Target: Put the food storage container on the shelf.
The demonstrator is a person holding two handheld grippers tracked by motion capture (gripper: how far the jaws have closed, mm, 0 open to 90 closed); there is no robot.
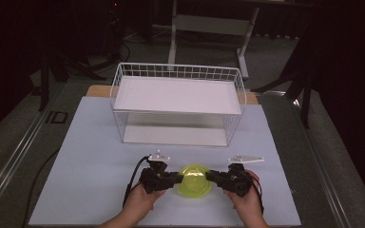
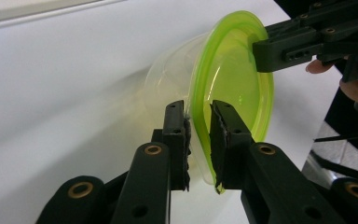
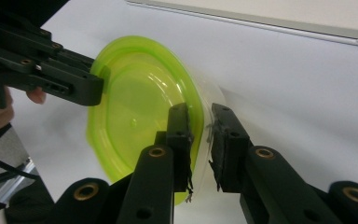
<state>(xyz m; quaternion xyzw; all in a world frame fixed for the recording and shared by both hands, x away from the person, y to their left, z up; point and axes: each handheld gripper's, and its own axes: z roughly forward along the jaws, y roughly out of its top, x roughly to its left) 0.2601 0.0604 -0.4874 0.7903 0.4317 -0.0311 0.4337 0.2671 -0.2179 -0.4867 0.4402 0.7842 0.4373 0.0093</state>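
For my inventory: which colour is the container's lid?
Translucent lime green lid; the left gripper view shows it best.

Container (image 2: 177,74): clear body, lime-green lid (image 2: 233,79). Tools (image 1: 179,176) (image 1: 212,176): black, brass-coloured rivets. Wire basket (image 1: 119,90): white grid. Bench (image 1: 90,156): white.

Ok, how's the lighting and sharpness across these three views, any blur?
High view: dark surroundings, lit table, soft overall. Left gripper view: container fairly crisp, near jaws slightly soft. Right gripper view: lid rim and the left gripper look slightly blurred.
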